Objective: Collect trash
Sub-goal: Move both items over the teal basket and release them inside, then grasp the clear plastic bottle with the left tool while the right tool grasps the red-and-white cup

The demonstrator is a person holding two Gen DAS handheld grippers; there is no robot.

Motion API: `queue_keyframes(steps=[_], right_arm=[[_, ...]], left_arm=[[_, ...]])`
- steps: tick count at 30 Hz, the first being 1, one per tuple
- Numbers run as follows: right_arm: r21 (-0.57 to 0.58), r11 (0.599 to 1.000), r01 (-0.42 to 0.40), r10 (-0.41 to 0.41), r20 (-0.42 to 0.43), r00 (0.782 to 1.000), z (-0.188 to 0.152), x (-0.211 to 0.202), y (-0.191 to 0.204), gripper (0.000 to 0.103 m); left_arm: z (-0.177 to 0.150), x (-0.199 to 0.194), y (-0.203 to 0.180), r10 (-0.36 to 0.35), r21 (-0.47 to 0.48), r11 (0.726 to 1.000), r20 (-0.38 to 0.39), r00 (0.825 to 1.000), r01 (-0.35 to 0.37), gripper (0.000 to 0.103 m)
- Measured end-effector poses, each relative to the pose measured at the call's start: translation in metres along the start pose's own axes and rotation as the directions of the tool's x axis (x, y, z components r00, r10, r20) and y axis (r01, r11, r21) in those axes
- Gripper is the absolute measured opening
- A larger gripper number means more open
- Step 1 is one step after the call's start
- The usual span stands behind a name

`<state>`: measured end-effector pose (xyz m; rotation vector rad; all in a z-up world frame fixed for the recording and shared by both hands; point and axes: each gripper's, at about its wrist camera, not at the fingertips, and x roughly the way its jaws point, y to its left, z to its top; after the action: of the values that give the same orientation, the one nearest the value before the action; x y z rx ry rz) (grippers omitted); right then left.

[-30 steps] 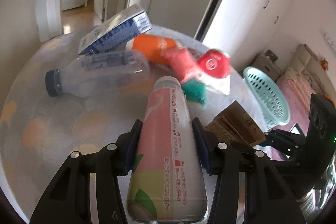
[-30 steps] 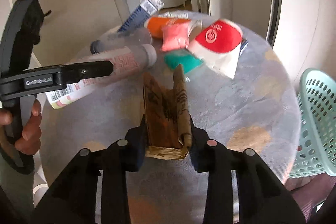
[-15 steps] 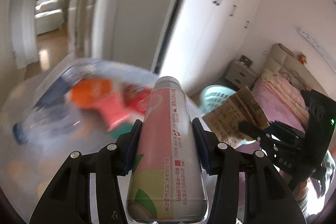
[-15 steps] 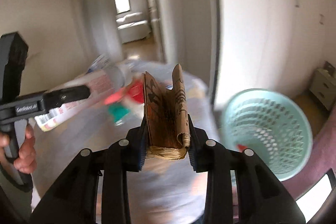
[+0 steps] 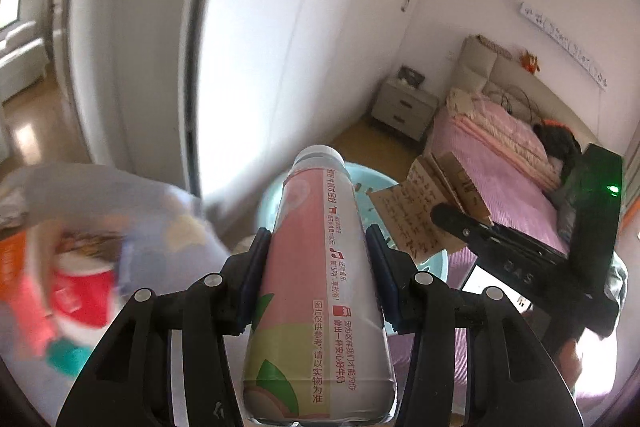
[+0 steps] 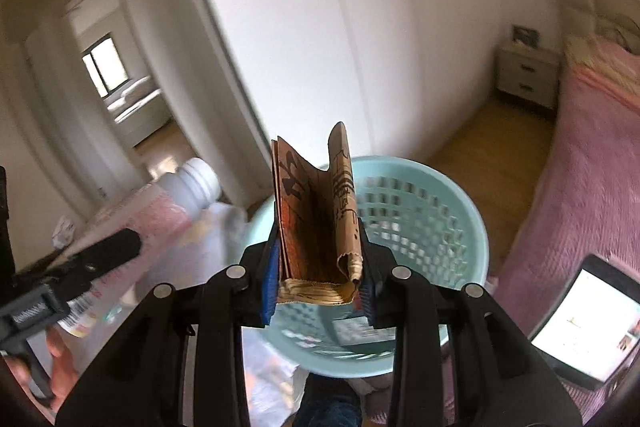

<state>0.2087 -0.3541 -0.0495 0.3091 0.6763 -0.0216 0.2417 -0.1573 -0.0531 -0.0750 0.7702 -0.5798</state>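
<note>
My left gripper point(image 5: 318, 269) is shut on a pink-labelled plastic bottle point(image 5: 320, 287) with a white cap, held lengthwise away from the camera. My right gripper point(image 6: 318, 279) is shut on a folded brown paper bag point(image 6: 316, 223) that stands upright between the pads. A light blue perforated basket point(image 6: 424, 211) sits on the floor right behind and below the bag. In the left wrist view the basket point(image 5: 268, 199) shows beyond the bottle, and the paper bag point(image 5: 424, 211) hangs over it in the right gripper. The bottle point(image 6: 168, 203) appears blurred at left in the right wrist view.
The table edge point(image 5: 120, 195) with red, orange and teal wrappers point(image 5: 76, 299) lies blurred at left. A bed with a pink cover point(image 5: 500, 163) fills the right. A nightstand point(image 5: 404, 107) stands by white wardrobe doors point(image 5: 300, 27). A lit tablet point(image 6: 588, 315) lies on the bed.
Both grippers have swung right, away from the table and toward the blue basket, each keeping its load. The table litter has slid to the left edge of view.
</note>
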Motion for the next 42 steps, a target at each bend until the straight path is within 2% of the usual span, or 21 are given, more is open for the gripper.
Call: queue_keyframes(steps=[3, 8, 11, 14, 19, 21, 22, 23, 31, 36, 42], right_arm=[[0.027, 0.999, 0.031, -0.030, -0.017, 0.999, 0.001, 0.010, -0.015, 0.029], [0.046, 0.996, 0.083, -0.080, -0.054, 0.995, 0.002, 0.027, -0.025, 0.029], [0.058, 0.994, 0.095, -0.091, -0.071, 0.993, 0.002, 0.038, -0.029, 0.032], [0.060, 0.993, 0.101, -0.096, -0.086, 0.992, 0.005, 0.050, -0.033, 0.034], [0.056, 0.993, 0.108, -0.103, -0.090, 0.991, 0.008, 0.057, -0.029, 0.039], [0.049, 0.992, 0.117, -0.112, -0.096, 0.989, 0.009, 0.060, -0.027, 0.051], [0.053, 0.991, 0.121, -0.116, -0.095, 0.989, 0.010, 0.061, -0.028, 0.061], [0.062, 0.991, 0.121, -0.116, -0.090, 0.989, 0.010, 0.061, -0.029, 0.063], [0.049, 0.994, 0.100, -0.097, -0.060, 0.993, 0.006, 0.042, -0.017, 0.063], [-0.017, 0.999, 0.039, -0.039, -0.016, 0.999, 0.005, 0.019, 0.023, 0.063], [-0.134, 0.988, -0.073, 0.076, 0.021, 0.997, 0.001, -0.002, 0.090, 0.063]], left_arm=[[0.007, 0.044, -0.004, -0.016, -0.014, 1.000, -0.060, 0.998, 0.015, 0.047], [0.010, 0.091, -0.008, -0.013, -0.021, 1.000, -0.122, 0.993, 0.011, 0.047], [0.011, 0.103, -0.009, -0.011, -0.014, 1.000, -0.138, 0.990, 0.009, 0.047], [0.013, 0.100, -0.010, -0.001, -0.009, 1.000, -0.113, 0.994, 0.000, 0.051], [0.012, 0.079, -0.007, 0.021, -0.002, 1.000, -0.077, 0.997, -0.021, 0.051], [0.011, 0.070, -0.004, 0.031, -0.001, 1.000, -0.063, 0.998, -0.031, 0.052], [0.011, 0.064, -0.003, 0.037, -0.001, 0.999, -0.053, 0.998, -0.037, 0.056], [0.010, 0.058, -0.003, 0.044, -0.003, 0.999, -0.042, 0.998, -0.044, 0.060], [-0.003, -0.005, 0.014, 0.077, -0.031, 0.997, 0.056, 0.995, -0.075, 0.066], [-0.010, -0.050, 0.033, 0.106, -0.067, 0.993, 0.115, 0.988, -0.098, 0.066], [-0.019, -0.110, 0.066, 0.186, -0.126, 0.978, 0.192, 0.964, -0.164, 0.066]])
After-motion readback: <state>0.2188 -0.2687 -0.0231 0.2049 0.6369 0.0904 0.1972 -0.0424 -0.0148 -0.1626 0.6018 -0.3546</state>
